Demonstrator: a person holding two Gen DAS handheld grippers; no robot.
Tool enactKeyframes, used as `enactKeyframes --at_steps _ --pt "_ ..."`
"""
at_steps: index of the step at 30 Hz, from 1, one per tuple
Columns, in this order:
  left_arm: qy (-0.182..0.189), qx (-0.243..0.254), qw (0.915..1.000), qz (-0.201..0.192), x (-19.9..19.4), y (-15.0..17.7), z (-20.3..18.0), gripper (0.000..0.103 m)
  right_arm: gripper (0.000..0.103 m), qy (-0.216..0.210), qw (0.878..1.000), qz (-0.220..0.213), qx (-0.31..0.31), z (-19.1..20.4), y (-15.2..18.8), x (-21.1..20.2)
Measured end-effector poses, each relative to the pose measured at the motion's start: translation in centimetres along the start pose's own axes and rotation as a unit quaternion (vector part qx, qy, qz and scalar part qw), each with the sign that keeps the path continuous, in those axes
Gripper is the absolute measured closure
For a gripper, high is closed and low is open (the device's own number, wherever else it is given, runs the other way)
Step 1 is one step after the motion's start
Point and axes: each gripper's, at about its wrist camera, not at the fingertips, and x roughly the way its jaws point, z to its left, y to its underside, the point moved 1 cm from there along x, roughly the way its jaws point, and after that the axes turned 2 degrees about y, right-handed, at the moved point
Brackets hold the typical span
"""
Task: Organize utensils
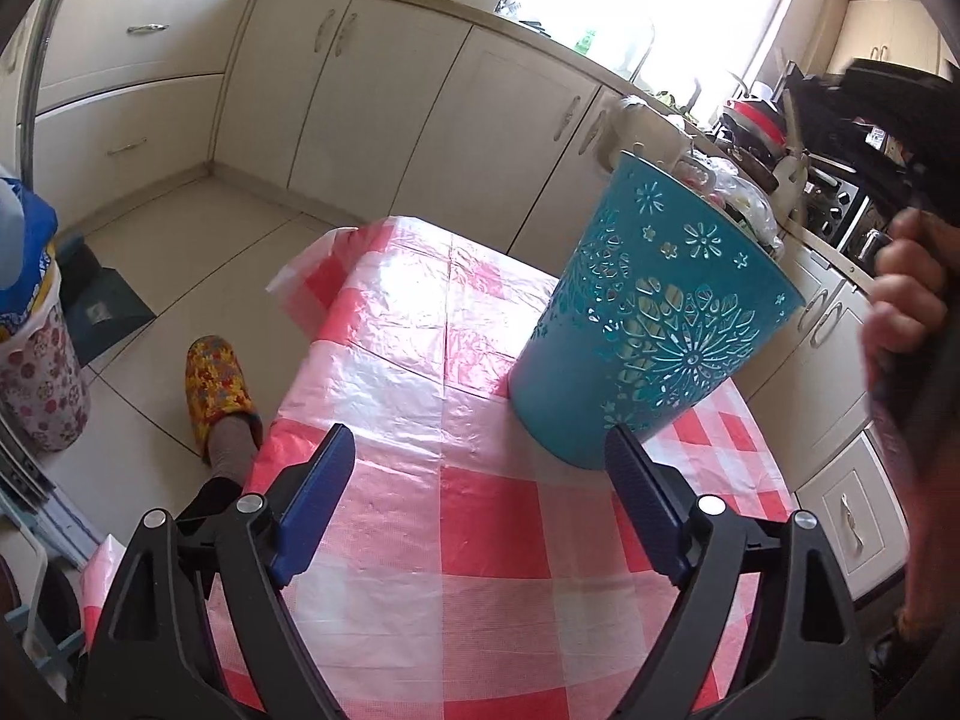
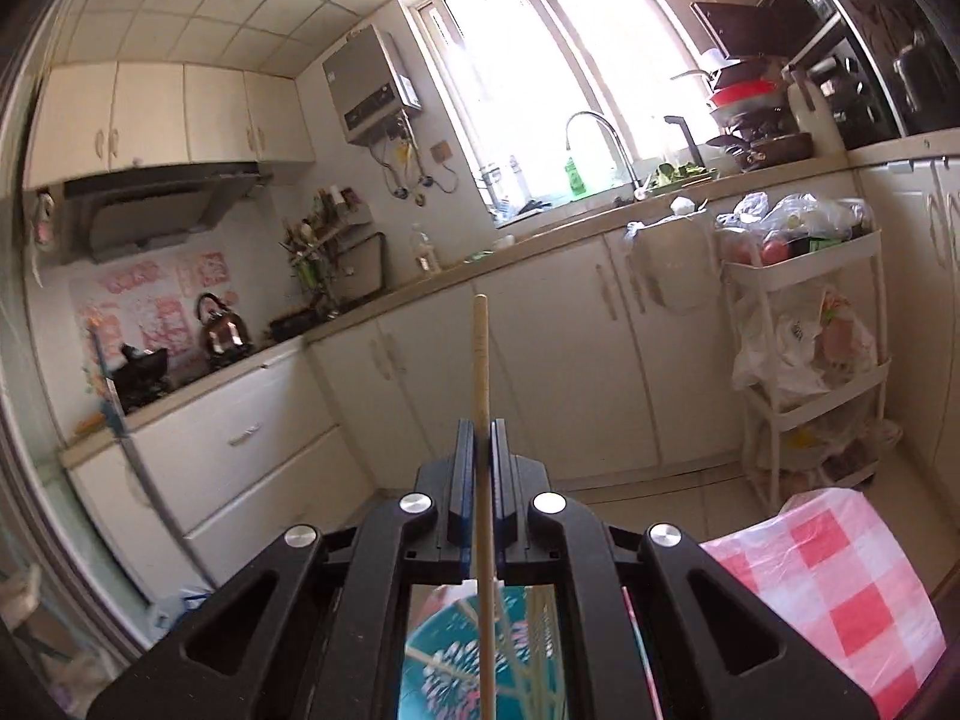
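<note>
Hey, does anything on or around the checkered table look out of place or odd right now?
Nothing looks spilled or broken. The teal bucket stands near the table's far right corner, and the plastic tablecloth is bunched at the far left corner.

my left gripper (image 1: 474, 468) hangs over the table (image 1: 420, 312) with nothing between its parted jaws. the cup holder (image 1: 654, 318) stands on the table ahead and to the right of it, just beyond the right finger. my right hand (image 1: 906, 294) is further right, at the frame edge. my right gripper (image 2: 480, 438) sits above the cup holder (image 2: 456, 660), clamping a chopstick (image 2: 482, 372) that runs up past the fingertips and down toward the holder. counter and cabinets (image 2: 540, 330) lie behind; a trolley (image 2: 804, 324) stands to the right.
</note>
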Motion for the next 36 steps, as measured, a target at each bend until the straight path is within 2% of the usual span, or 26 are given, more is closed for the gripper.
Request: enactKeyframes --at_steps 4,8,9,10,11,14,16,17,20,22,28,31,36 --pt "-0.005 0.000 1.0000 0.003 0.2 0.0 0.0 0.019 0.097 0.029 0.997 0.050 -0.041 0.2 3.3 2.7" --pt "-0.012 0.001 0.9999 0.003 0.1 -0.1 -0.1 0.016 0.095 0.037 0.995 0.083 -0.050 -0.7 6.2 1.4" --pt "-0.014 0.001 0.9999 0.002 0.1 -0.1 -0.1 0.015 0.089 0.037 0.994 0.087 -0.050 -0.8 6.7 0.7" --pt "-0.018 0.001 0.9998 0.001 0.0 -0.1 -0.2 0.014 0.079 0.036 0.994 0.091 -0.049 -0.8 7.2 -0.2" --pt "-0.021 0.001 0.9998 -0.001 -0.1 -0.1 -0.2 0.014 0.074 0.036 0.994 0.094 -0.052 -0.8 7.6 -1.4" --pt "-0.043 0.013 0.9990 0.005 -0.4 0.0 -0.6 0.013 0.067 0.031 0.992 0.105 -0.058 -0.8 8.7 -4.7" --pt "-0.056 0.028 0.9980 0.010 -1.1 0.5 -1.0 0.012 0.054 0.033 0.991 0.114 -0.057 -0.9 9.6 -7.0" --pt "-0.058 0.032 0.9977 0.013 -1.4 0.7 -1.1 0.012 0.051 0.035 0.990 0.121 -0.055 -1.1 10.3 -8.4" --pt "-0.067 0.053 0.9962 0.018 -2.9 1.4 -1.9 0.010 0.046 0.045 0.986 0.151 -0.045 -1.9 12.4 -11.8" --pt "-0.073 0.067 0.9949 0.018 -4.1 1.7 -2.4 0.009 0.038 0.059 0.983 0.171 -0.037 -2.4 13.8 -13.9" --pt "-0.081 0.095 0.9920 0.019 -8.2 2.4 -4.0 0.008 0.029 0.083 0.971 0.224 -0.010 -3.4 17.2 -19.1" --pt "-0.083 0.114 0.9899 0.015 -10.9 2.7 -4.8 0.008 0.019 0.090 0.969 0.228 -0.006 -3.0 17.5 -21.6" --pt "-0.085 0.139 0.9866 0.007 -15.1 3.1 -5.9 0.008 0.012 0.086 0.972 0.217 -0.007 -1.8 16.5 -24.9"
